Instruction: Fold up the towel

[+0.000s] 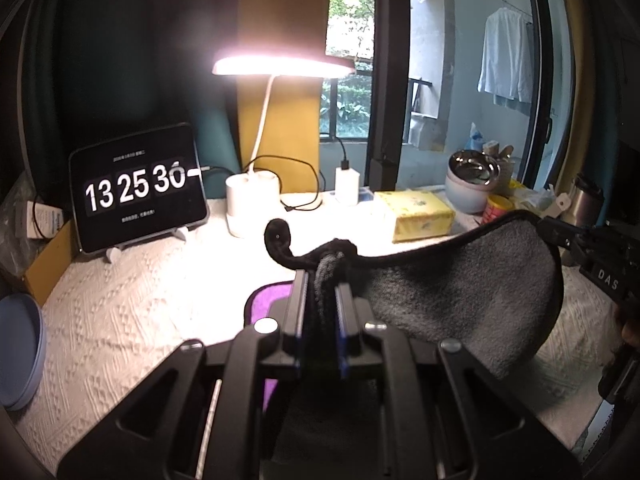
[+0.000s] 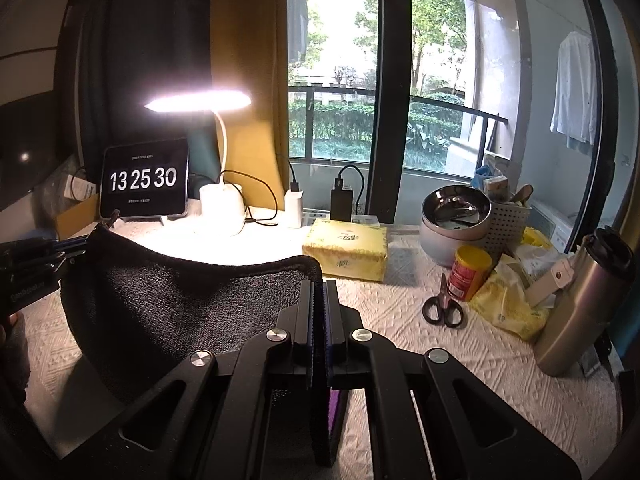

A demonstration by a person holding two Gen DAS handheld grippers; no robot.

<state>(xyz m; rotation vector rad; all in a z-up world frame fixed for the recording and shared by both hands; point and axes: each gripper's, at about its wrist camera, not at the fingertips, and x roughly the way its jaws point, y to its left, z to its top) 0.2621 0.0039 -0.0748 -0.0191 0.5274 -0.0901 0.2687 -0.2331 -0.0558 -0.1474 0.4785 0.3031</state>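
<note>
The table point(image 2: 420, 320), covered by a white textured cloth, fills the lower half of both views. Above it hangs the grey towel point(image 1: 460, 292) with black edging, stretched between the two grippers and sagging in the middle; a purple side shows below, at about 7 o'clock from the left gripper. The left gripper point(image 1: 322, 296) has its jaws pinching one bunched corner of the towel. The right gripper point(image 2: 319, 300) has its jaws pressed together on the opposite corner. At 11 o'clock stands the lit lamp point(image 2: 200, 101), then the clock screen point(image 2: 144, 180), the yellow tissue pack point(image 2: 346, 254) at 12 o'clock, and the scissors point(image 2: 443, 304) at 2 o'clock.
</note>
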